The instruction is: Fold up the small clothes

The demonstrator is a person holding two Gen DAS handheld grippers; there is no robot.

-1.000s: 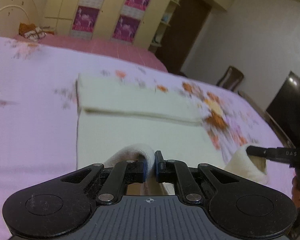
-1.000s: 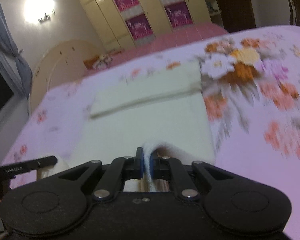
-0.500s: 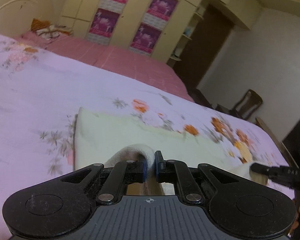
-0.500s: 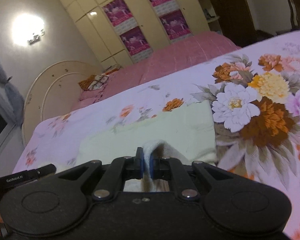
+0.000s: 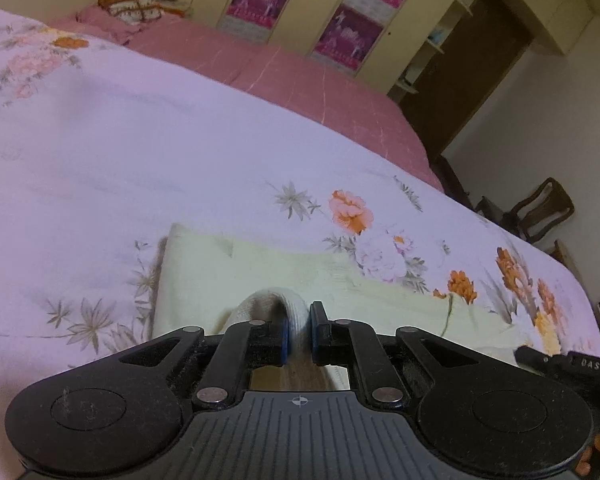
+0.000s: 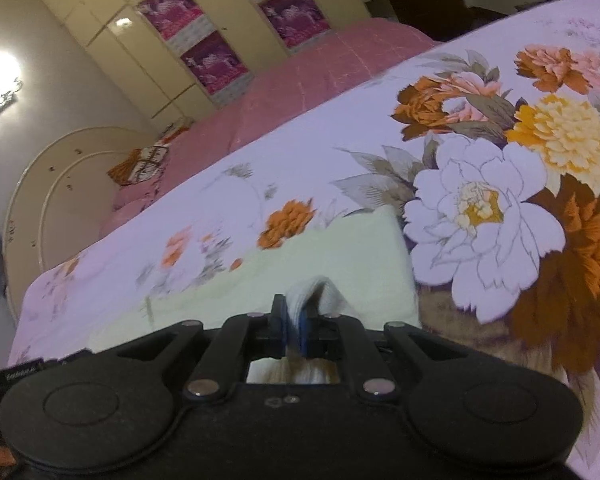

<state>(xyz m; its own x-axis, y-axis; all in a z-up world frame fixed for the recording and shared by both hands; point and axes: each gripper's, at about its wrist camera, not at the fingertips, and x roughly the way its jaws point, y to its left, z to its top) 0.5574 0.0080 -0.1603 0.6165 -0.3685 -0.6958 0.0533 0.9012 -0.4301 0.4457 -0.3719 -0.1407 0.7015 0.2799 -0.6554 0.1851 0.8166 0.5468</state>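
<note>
A pale cream cloth (image 5: 220, 268) lies on the floral bedspread (image 5: 100, 152). My left gripper (image 5: 298, 336) is shut on a bunched edge of the cloth near its left side. My right gripper (image 6: 294, 330) is shut on the cloth's edge (image 6: 312, 292) near its right side; the cloth (image 6: 340, 256) spreads out ahead of it. The near part of the cloth is hidden under both grippers. The right gripper's tip (image 5: 560, 362) shows at the lower right of the left wrist view, and the left gripper's tip (image 6: 16, 370) at the lower left of the right wrist view.
A pink bed (image 5: 268, 76) with a small cushion (image 5: 136, 4) lies beyond the bedspread. A cream wardrobe (image 5: 340, 12) with magenta panels stands behind it. A dark door (image 5: 472, 80) and a wooden chair (image 5: 544, 210) are at the right.
Both grippers have carried the held near edge forward over the cloth toward its far edge. Less cloth shows ahead of them than before.
</note>
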